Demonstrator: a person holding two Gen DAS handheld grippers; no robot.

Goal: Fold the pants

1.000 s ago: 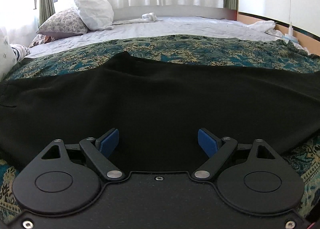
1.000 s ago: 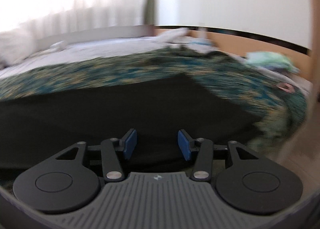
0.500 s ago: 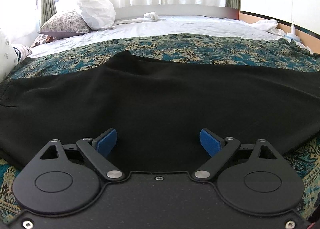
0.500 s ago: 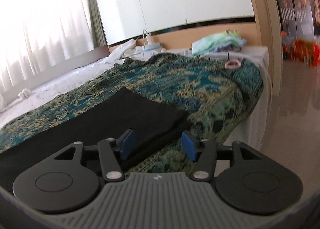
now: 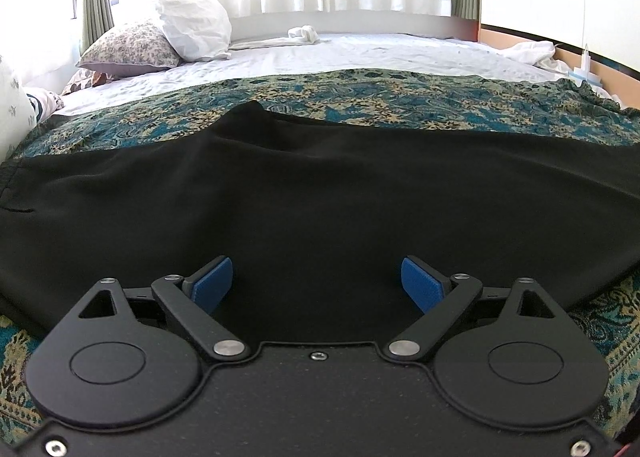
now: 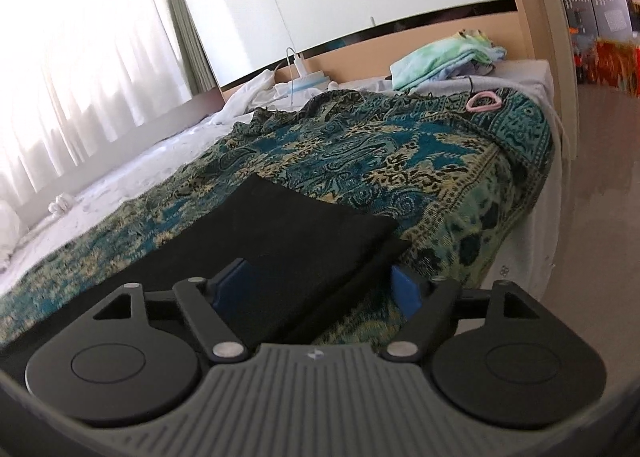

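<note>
Blue-padded left tongs [image 5: 316, 283] gape unchanged over the black pants [image 5: 320, 193]; right tongs [image 6: 318, 289] have just been widening, now rolled and astride the pants' hem end; pants lie on the patterned bedspread [image 6: 400, 153].

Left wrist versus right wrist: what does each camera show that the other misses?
Only the left wrist shows the pillows and the waistband end of the black pants, with the left gripper open. Only the right wrist shows the leg hems, a pink ring, folded clothes, with the right gripper open. Both show the pants on the patterned bedspread.
</note>
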